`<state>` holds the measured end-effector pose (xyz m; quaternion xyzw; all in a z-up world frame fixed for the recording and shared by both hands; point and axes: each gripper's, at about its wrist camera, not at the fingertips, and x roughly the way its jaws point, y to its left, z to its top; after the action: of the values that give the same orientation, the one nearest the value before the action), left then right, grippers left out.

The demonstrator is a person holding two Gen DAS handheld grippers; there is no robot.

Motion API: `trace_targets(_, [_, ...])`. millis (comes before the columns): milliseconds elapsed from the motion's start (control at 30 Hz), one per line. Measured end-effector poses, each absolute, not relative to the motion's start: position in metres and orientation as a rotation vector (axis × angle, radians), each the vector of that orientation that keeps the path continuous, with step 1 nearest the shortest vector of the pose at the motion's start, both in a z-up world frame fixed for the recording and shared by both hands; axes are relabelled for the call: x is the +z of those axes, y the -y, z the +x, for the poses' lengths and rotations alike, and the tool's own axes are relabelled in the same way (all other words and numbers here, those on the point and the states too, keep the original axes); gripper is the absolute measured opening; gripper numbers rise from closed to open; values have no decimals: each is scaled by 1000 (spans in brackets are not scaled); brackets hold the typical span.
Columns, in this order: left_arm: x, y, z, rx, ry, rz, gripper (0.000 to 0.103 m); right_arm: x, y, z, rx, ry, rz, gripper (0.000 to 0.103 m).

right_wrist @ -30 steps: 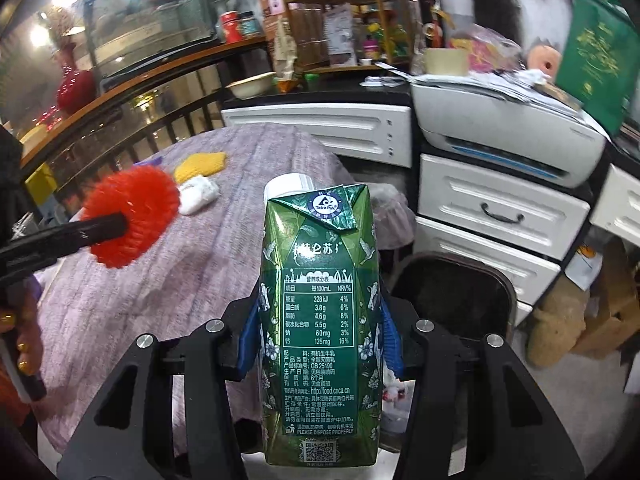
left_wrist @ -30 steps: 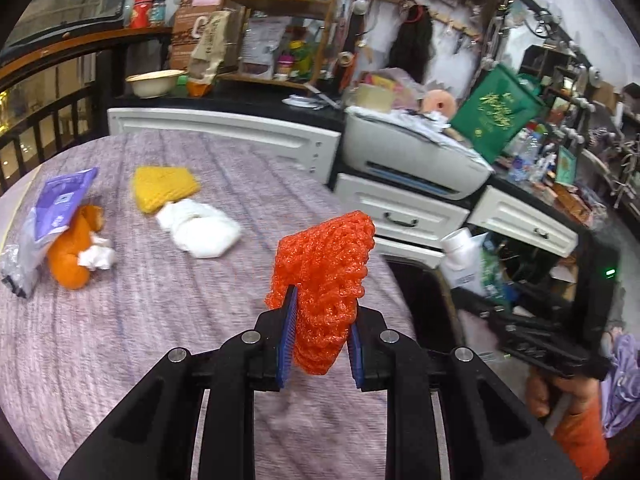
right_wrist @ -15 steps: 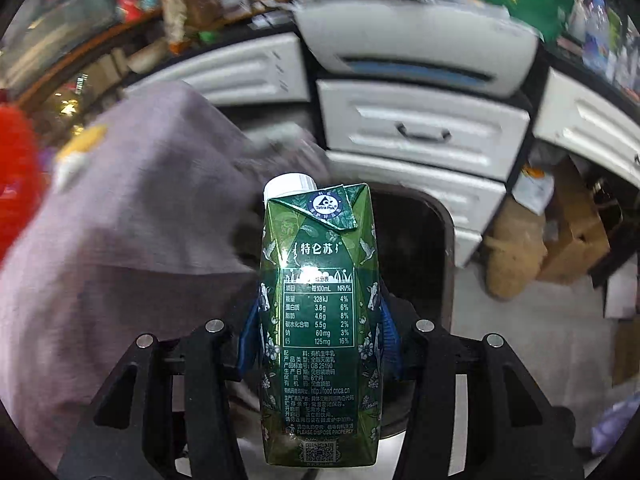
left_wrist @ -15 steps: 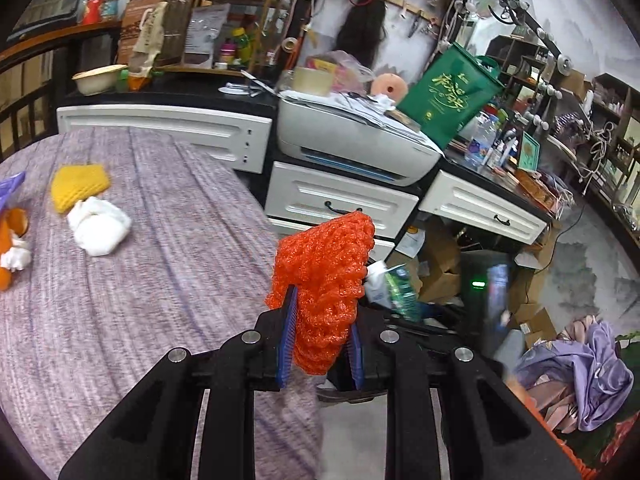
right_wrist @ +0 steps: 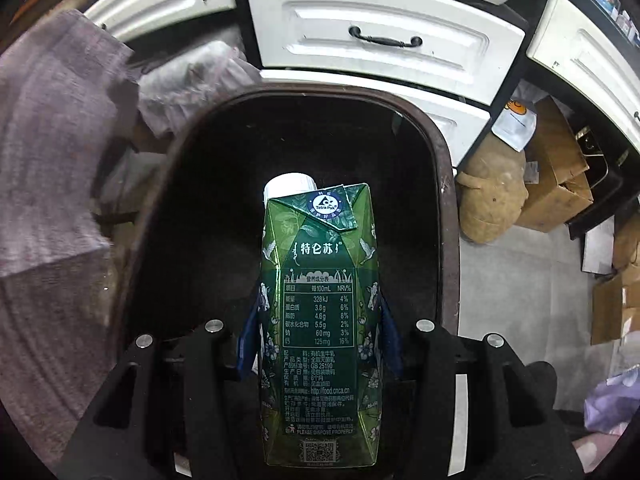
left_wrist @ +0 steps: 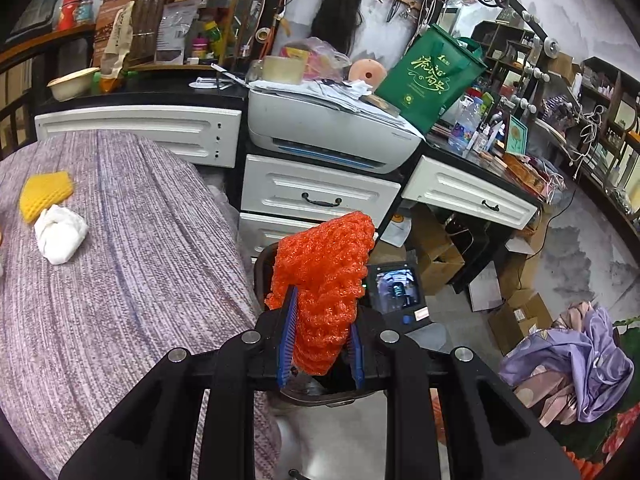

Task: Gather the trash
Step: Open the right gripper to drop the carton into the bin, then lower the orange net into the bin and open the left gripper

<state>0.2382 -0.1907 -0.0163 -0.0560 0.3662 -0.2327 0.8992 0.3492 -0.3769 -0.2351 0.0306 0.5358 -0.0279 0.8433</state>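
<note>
Left wrist view: the left gripper (left_wrist: 320,340) keeps its fingers clamped on the orange foam net (left_wrist: 324,280), now carried off the purple-clothed surface (left_wrist: 120,280) to above the dark bin (left_wrist: 264,264); yellow net (left_wrist: 44,196) and white tissue (left_wrist: 60,232) lie at 9 o'clock.

Right wrist view: the right gripper (right_wrist: 320,332) fingers, spread slightly wider than before, flank the green milk carton (right_wrist: 320,320), now directly over the bin (right_wrist: 444,184) opening.

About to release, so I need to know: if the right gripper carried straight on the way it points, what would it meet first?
The right gripper, shut on the green milk carton, points down into the dark trash bin. Nothing shows between them; the bin's dark inside would probably come first, though its depth is unclear.
</note>
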Motion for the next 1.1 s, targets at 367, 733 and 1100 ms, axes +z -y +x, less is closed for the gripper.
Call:
trace_targets(367, [-30,211,253,-505,-813,-109,22,-218,381,328,-89,-1065,32,75])
trace_targets(733, [-49,246,268,-531,-859,-23,22,-175,420,262,-157,-944,131,75])
trace_targets(1100, [-80,277,284,-549,-952,27,22,-149,453,212,-268,-850,194,75])
